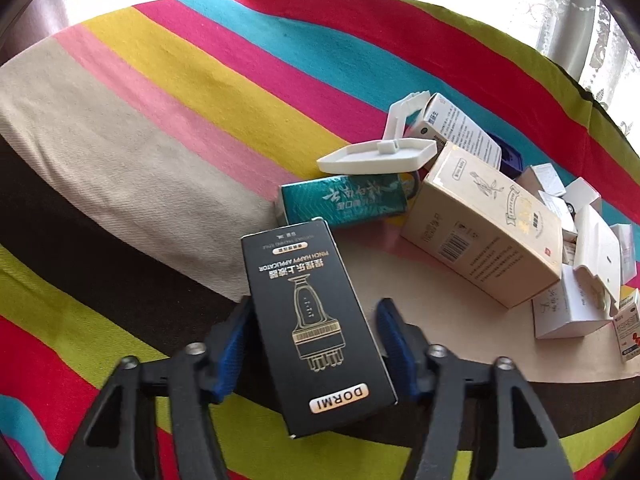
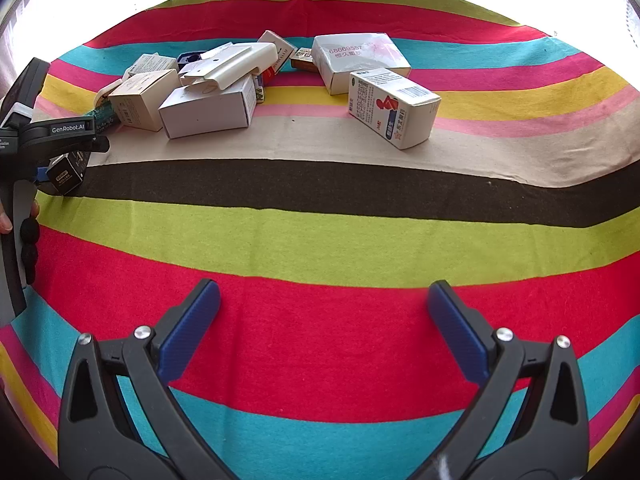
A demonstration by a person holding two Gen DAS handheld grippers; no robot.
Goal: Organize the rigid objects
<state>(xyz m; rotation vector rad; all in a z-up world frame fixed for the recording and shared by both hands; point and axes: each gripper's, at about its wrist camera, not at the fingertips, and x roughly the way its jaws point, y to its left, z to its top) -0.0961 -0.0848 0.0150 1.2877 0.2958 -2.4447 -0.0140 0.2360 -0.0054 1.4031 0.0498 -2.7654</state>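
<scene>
My left gripper is shut on a black DORMI box, held a little above the striped cloth. Past it lie a teal box, a white plastic tray piece and a beige carton, with several small white boxes heaped to the right. In the right wrist view my right gripper is open and empty over the red stripe. The left gripper shows at the left edge with the black box. A white box and a red-and-blue medicine box lie farther off.
A pale box with pink print sits at the back of the striped cloth. A heap of small cartons fills the back left. Bright windows lie beyond the far edge.
</scene>
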